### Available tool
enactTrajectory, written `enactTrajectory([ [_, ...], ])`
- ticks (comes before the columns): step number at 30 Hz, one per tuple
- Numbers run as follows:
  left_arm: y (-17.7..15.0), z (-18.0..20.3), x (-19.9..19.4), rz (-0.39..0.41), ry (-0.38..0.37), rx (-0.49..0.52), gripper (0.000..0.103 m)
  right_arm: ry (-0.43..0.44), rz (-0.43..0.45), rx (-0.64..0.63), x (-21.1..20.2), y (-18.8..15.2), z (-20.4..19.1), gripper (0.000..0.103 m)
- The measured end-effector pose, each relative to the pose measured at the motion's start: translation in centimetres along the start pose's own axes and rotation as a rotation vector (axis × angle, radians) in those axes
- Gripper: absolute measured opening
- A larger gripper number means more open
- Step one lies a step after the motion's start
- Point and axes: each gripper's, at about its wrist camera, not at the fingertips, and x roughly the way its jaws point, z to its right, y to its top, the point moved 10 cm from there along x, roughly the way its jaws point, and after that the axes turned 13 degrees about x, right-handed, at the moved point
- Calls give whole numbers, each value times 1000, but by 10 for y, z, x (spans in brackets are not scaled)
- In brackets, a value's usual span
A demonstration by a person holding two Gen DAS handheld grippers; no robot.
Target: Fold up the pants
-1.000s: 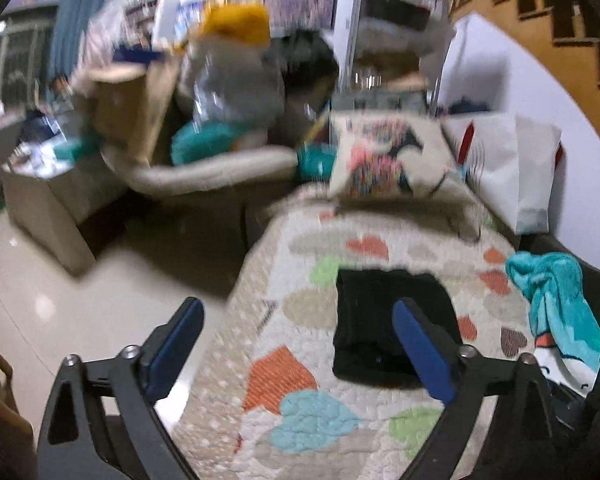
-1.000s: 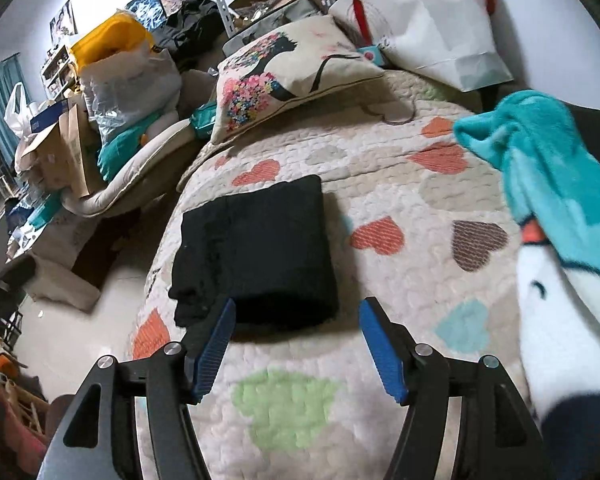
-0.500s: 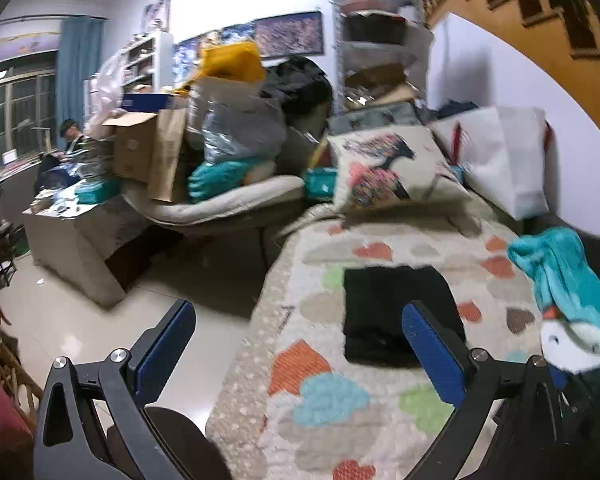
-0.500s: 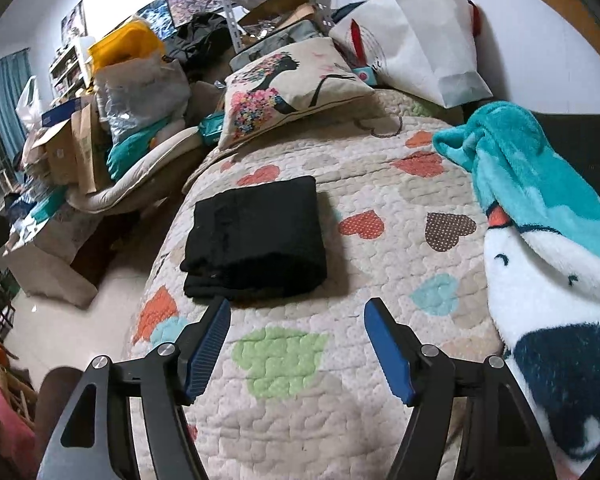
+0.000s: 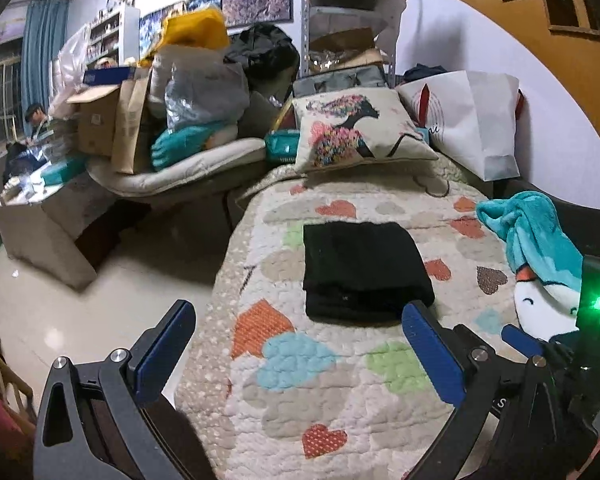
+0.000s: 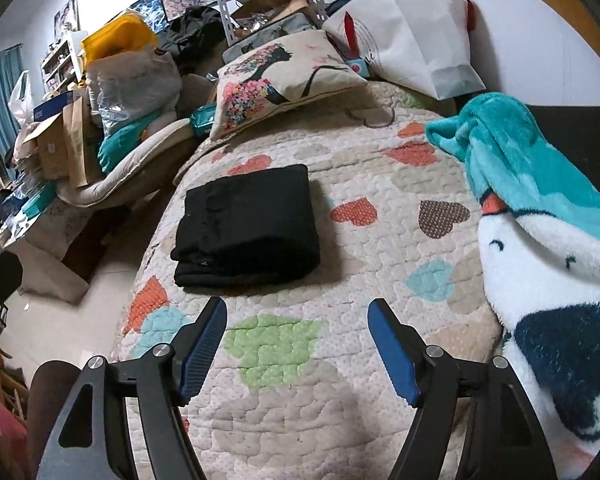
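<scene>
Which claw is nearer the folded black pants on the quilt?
Right. The right claw hovers just short of the pants' near edge; the left claw sits back, toward their left.

A heart-print quilted bed carries folded black pants, a pillow and a teal blanket.

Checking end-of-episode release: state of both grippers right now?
Left gripper: open, holding nothing, short of the folded pants.
Right gripper: open, jaws have just been opening, nothing between them; pants lie free on the quilt.
</scene>
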Motion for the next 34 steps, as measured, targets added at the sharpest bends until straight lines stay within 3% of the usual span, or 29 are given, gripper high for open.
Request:
enactTrajectory([
  [23, 0, 8, -3, 4, -42, 3, 103, -6, 10, -30, -1, -2, -5, 80],
  [34, -7, 9, 11, -47, -74, -13, 103, -11, 8, -33, -1, -1, -5, 81],
])
